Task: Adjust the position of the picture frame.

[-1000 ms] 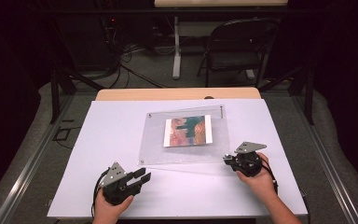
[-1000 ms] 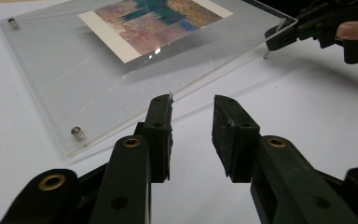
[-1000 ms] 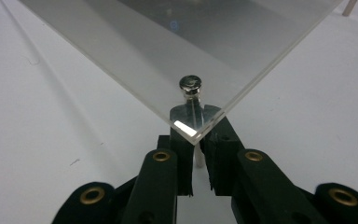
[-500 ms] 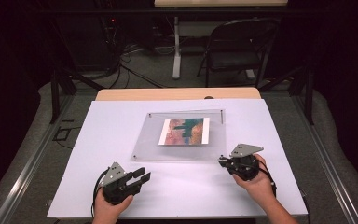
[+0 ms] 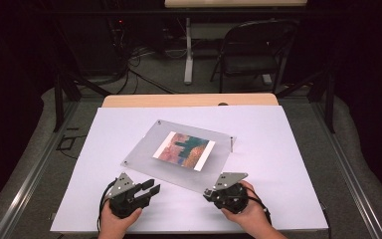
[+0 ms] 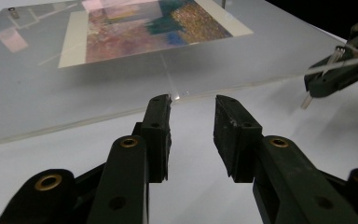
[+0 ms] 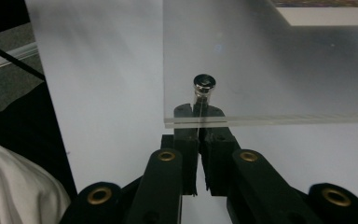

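Note:
A clear acrylic frame [image 5: 142,154] with a colourful picture [image 5: 184,151] in it lies turned at an angle on the white table [image 5: 283,149]. My right gripper [image 5: 209,193] holds its near right corner, raised a little off the table. In the right gripper view, the gripper [image 7: 199,128] is shut on a small metal corner post [image 7: 203,86] under the clear panel [image 7: 270,70]. My left gripper [image 5: 149,188] rests by the frame's near edge. Seen close, the left gripper [image 6: 192,116] is open, just short of that edge [image 6: 74,119], with nothing between its fingers.
The right gripper [image 6: 335,74] appears at the far right of the left gripper view. A dark folding chair [image 5: 251,55] and cables stand on the floor beyond the table. A strip of wooden tabletop [image 5: 189,100] runs along the far side.
The frame has swung round from square with the table to a slant, its near right corner drawn towards the person. The right gripper moved left and nearer with it. The left gripper barely moved.

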